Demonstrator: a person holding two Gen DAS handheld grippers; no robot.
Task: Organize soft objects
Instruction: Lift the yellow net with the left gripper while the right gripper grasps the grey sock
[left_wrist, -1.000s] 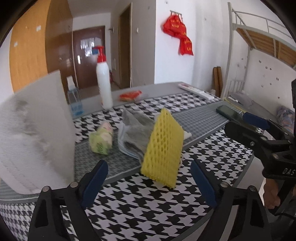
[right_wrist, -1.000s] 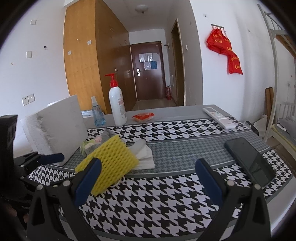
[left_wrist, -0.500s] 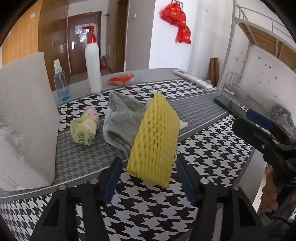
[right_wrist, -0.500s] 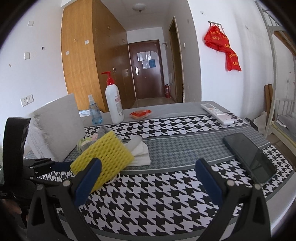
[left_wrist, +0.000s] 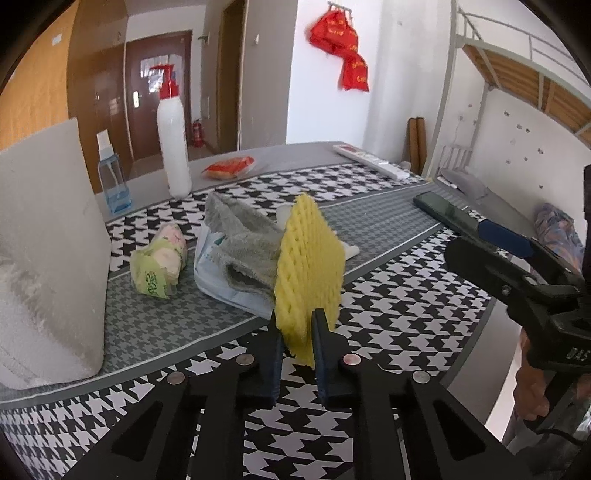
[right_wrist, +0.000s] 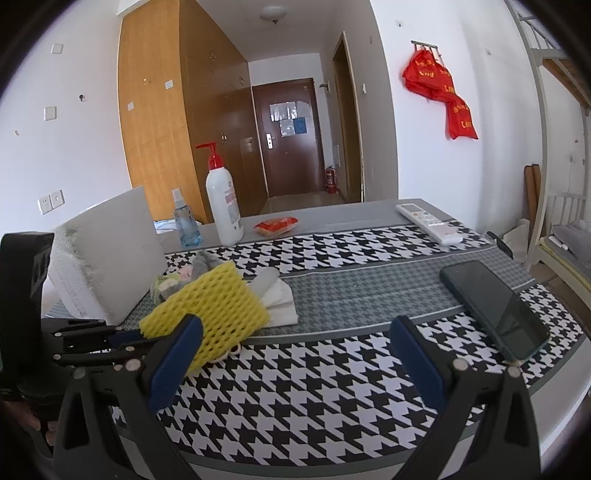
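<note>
A yellow foam net sleeve (left_wrist: 310, 269) stands on edge on the houndstooth tablecloth (left_wrist: 369, 332). My left gripper (left_wrist: 297, 328) is shut on its near edge; the sleeve also shows in the right wrist view (right_wrist: 210, 314). Behind it lie a grey sock (left_wrist: 247, 251) on a pale plastic packet (left_wrist: 214, 280), folded white tissues (right_wrist: 280, 299), and a green tissue pack (left_wrist: 159, 266). My right gripper (right_wrist: 295, 354) is open and empty, to the right of the sleeve; it shows in the left wrist view (left_wrist: 498, 251).
A large white foam block (left_wrist: 44, 236) stands at the left. A white pump bottle (left_wrist: 171, 147), a small blue spray bottle (left_wrist: 112, 184) and a red snack packet (left_wrist: 229, 168) stand at the back. A black phone (right_wrist: 495, 306) and a white remote (right_wrist: 428, 221) lie at the right.
My left gripper moved in around the yellow sleeve and closed on its near edge. My right gripper stayed open and hardly moved.
</note>
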